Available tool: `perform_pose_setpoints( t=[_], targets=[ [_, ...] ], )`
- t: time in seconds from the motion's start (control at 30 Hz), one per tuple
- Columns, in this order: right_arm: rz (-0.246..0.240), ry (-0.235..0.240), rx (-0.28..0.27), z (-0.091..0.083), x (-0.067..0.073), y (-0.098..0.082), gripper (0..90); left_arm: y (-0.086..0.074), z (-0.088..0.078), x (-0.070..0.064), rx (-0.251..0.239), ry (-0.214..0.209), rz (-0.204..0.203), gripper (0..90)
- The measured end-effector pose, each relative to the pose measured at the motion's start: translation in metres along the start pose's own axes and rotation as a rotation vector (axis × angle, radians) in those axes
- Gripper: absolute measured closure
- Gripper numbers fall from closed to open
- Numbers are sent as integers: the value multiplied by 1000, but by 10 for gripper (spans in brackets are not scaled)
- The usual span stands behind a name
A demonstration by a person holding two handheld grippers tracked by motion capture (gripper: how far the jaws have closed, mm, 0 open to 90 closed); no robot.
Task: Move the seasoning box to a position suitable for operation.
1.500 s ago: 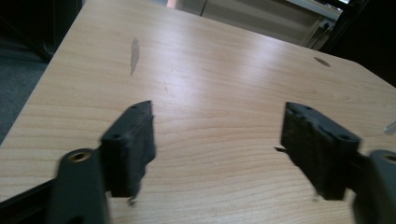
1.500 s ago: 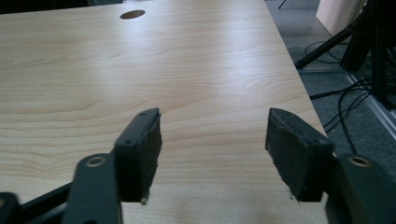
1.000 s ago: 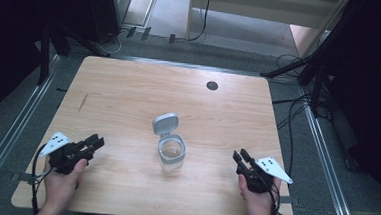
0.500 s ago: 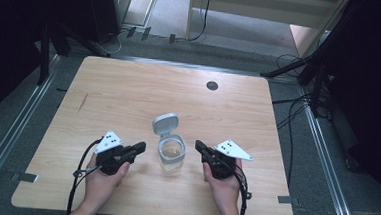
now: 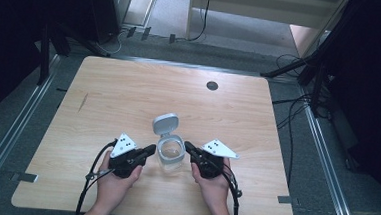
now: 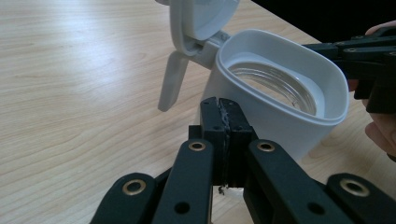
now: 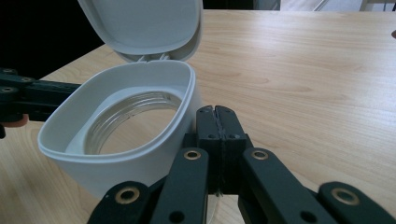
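Near the 6 o'clock edge of the wooden surface [image 5: 129, 98] stands a clear jar [image 5: 170, 154] with a white collar around its mouth. Its hinged white lid [image 5: 165, 123] is flipped open and stands up at the jar's 12 o'clock side. In the left gripper view a white latch tab [image 6: 172, 81] hangs down from the hinge. I see through the mouth to the glass wall and the wood beneath; I can make out no contents.

I hold the left gripper [image 5: 146, 150] at the jar's 9 o'clock, its tip just beside the collar. Its jaws are pressed together with nothing between them, as the left gripper view [image 6: 218, 112] shows. The right gripper [image 5: 190, 148] sits at the jar's 3 o'clock, likewise just beside the collar, jaws closed on nothing in its own view [image 7: 218, 119]. Whether either tip touches the jar I cannot tell.

A dark round hole [image 5: 212, 86] lies in the surface toward 12 o'clock, well apart from the jar. A dark streak [image 5: 82, 102] marks the wood toward 10 o'clock. Black cables [image 5: 293, 114] trail on the floor off the 3 o'clock edge.
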State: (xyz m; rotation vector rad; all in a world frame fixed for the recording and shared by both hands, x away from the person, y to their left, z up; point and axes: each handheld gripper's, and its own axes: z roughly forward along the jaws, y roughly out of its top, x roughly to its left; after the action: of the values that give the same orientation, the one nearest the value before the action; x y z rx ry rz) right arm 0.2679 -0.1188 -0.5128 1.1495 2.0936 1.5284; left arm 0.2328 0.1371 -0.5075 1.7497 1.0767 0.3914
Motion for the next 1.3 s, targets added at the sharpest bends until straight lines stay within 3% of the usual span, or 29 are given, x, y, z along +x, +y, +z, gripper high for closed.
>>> perform_pose_setpoints(
  t=[0.17,0.7,0.83,0.9,1.0,1.1,1.17,1.3],
  targets=[
    [32,-23,3,-3,7,-6,900,0,0,-2,-1,19,10,900],
    [-20,-29,-6,-8,39,-12,900,-8,-13,9,0,42,-7,900],
    [-35,-24,-7,-7,39,-11,888,-10,-19,15,-13,40,-18,822],
    [-34,-26,-11,-6,37,-10,885,-12,-24,22,-42,16,-32,759],
    [-29,-36,-22,-7,30,-5,886,-16,-34,39,-85,50,-21,627],
    [-26,-38,-32,-8,22,1,886,-23,-48,65,-119,86,-56,497],
    [-27,-36,-33,-7,17,6,888,-28,-59,86,-126,88,-106,442],
    [-24,-39,-23,-1,8,15,890,-39,-80,119,-147,168,-154,257]
  ],
)
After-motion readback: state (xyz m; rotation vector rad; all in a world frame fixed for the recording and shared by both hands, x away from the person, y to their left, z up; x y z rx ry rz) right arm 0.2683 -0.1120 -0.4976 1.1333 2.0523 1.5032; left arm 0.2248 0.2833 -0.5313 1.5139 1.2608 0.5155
